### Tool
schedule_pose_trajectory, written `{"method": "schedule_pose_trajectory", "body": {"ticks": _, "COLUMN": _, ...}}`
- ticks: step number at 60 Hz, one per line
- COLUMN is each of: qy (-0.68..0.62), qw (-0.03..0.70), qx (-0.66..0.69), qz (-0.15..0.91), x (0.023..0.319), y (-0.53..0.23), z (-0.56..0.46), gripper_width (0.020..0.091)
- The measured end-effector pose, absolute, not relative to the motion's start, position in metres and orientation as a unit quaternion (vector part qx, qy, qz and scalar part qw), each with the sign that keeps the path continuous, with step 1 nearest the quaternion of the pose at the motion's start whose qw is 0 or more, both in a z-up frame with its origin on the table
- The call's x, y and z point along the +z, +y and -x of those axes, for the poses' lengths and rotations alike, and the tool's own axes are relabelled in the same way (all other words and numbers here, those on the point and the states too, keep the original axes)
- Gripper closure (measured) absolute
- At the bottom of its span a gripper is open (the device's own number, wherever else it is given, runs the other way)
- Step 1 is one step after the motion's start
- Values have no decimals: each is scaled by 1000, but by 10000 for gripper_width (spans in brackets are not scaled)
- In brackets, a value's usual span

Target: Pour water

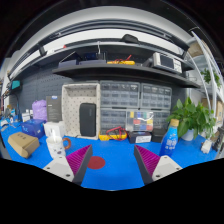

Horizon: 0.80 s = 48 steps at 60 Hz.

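My gripper (112, 160) hangs open over the blue table (115, 172) with nothing between its fingers; the magenta pads (79, 160) stand wide apart. A blue bottle (171, 136) with a yellow top stands upright beyond and to the right of the right finger. A flat red disc (95, 161) lies on the table just inside the left finger. A white carton (55, 138) stands beyond the left finger. No cup or glass is visible.
A brown bag-like object (22, 145) lies left of the carton. Behind the table stand a cabinet (82, 108), drawer units (135, 97) and a shelf (120, 68) with boxes. Small toys (118, 132) sit at the table's back. A potted plant (197, 116) stands far right.
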<state>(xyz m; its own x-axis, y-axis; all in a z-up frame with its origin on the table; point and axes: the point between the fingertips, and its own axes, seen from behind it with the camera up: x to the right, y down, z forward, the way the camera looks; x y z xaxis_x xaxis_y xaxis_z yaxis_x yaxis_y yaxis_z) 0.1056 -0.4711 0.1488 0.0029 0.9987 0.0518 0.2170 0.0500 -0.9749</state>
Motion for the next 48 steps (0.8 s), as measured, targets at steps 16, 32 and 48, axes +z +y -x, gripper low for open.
{"method": "schedule_pose_trajectory", "body": {"ticks": 16, "qy": -536, "qw": 472, "qx": 396, "qz": 578, "x": 100, "y": -363, "z": -129, "gripper_width": 244}}
{"method": "schedule_pose_trajectory", "body": {"ticks": 32, "qy": -501, "qw": 504, "qx": 385, "qz": 589, "x": 95, "y": -272, "z": -95, "gripper_width": 265}}
{"method": "schedule_pose_trajectory", "body": {"ticks": 48, "qy": -515, "qw": 508, "qx": 391, "qz": 569, "x": 92, "y": -252, "z": -33, "gripper_width": 312}}
